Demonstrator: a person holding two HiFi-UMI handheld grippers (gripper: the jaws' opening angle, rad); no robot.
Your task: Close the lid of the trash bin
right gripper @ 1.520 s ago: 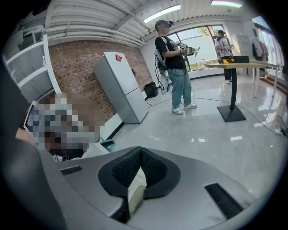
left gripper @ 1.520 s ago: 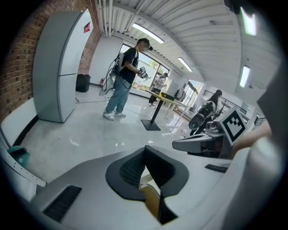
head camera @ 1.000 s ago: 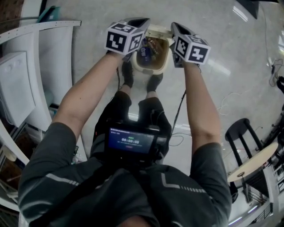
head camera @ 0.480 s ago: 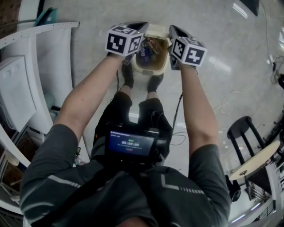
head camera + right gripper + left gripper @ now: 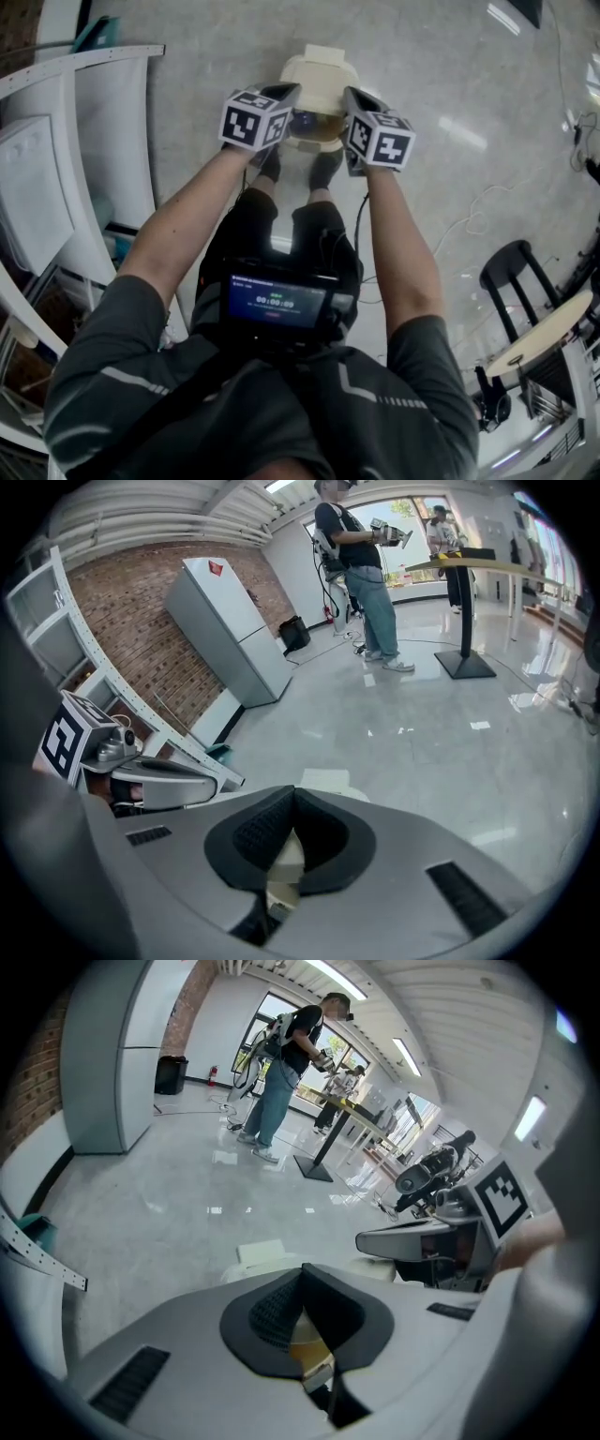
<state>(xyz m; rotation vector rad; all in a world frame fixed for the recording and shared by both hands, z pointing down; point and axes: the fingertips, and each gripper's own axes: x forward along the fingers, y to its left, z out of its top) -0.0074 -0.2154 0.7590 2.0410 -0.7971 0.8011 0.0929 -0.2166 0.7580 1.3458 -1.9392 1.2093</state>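
The trash bin [image 5: 319, 94], a cream plastic tub on the glossy floor [image 5: 450, 84], sits just ahead of and between the two grippers. Its lid [image 5: 321, 67] is lowered over most of the opening. A dark sliver at the edge nearest the tools suggests the lid is not yet fully seated. The left gripper [image 5: 284, 92] flanks the bin's near left corner and the right gripper [image 5: 351, 96] its near right corner. Each has its jaws pressed together at the tips and pinches nothing; in both gripper views only cream plastic shows through the hollow behind the pads. Whether either tool touches the bin cannot be told. The likely trouble is in the final press. Closed jaw tips offer a narrow, hard contact that could skid off the smooth lid. A push from one side alone could leave the lid cocked on its hinge. Pushing forward instead of down could tip the light bin away from the grippers or slide it across the slick floor, while rubbish standing proud inside could hold the gap open.
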